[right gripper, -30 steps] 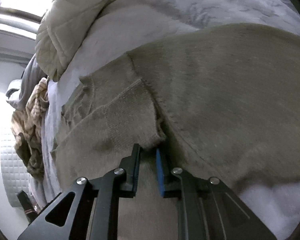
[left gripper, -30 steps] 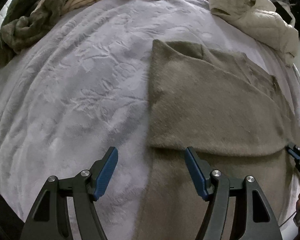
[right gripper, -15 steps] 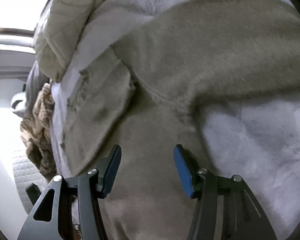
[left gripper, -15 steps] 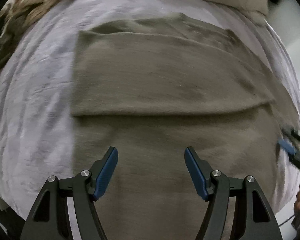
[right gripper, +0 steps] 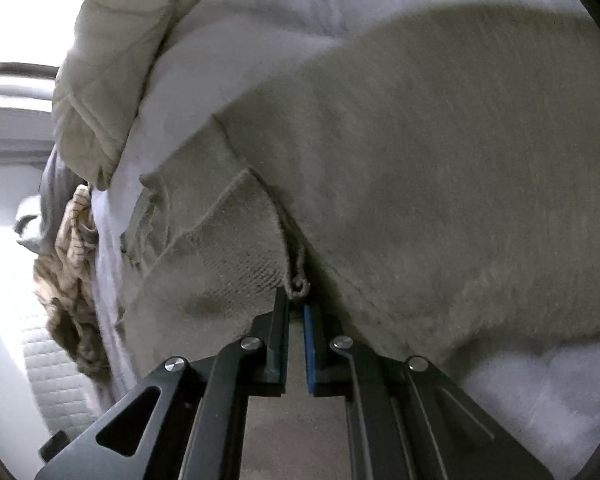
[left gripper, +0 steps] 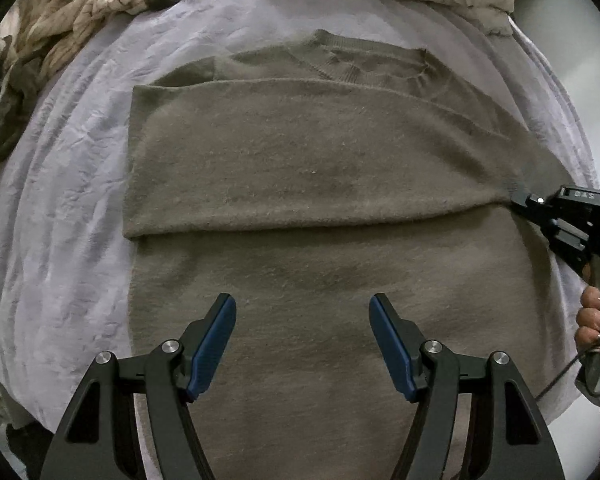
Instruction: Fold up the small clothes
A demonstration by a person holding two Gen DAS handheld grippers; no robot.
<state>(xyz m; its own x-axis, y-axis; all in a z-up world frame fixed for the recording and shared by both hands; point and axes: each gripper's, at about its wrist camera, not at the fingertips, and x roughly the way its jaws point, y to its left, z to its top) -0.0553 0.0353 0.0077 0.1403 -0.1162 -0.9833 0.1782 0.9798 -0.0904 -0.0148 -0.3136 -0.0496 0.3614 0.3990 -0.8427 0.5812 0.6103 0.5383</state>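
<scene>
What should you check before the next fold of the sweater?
1. Right tongs shut on the sweater's edge: ok, jaws pinch a bit of knit.
2. Left tongs open and free: ok, jaws wide apart above the sweater, holding nothing.
3. Folded flap lying flat across the body: ok, its edge runs fairly straight.
4. Collar showing at the far end: ok.
5. Bedspread bare beside the sweater: ok on the left; the clothes pile lies apart at the far corner.
6. How deep the right grip goes: cannot tell, only a small loop of knit shows.
</scene>
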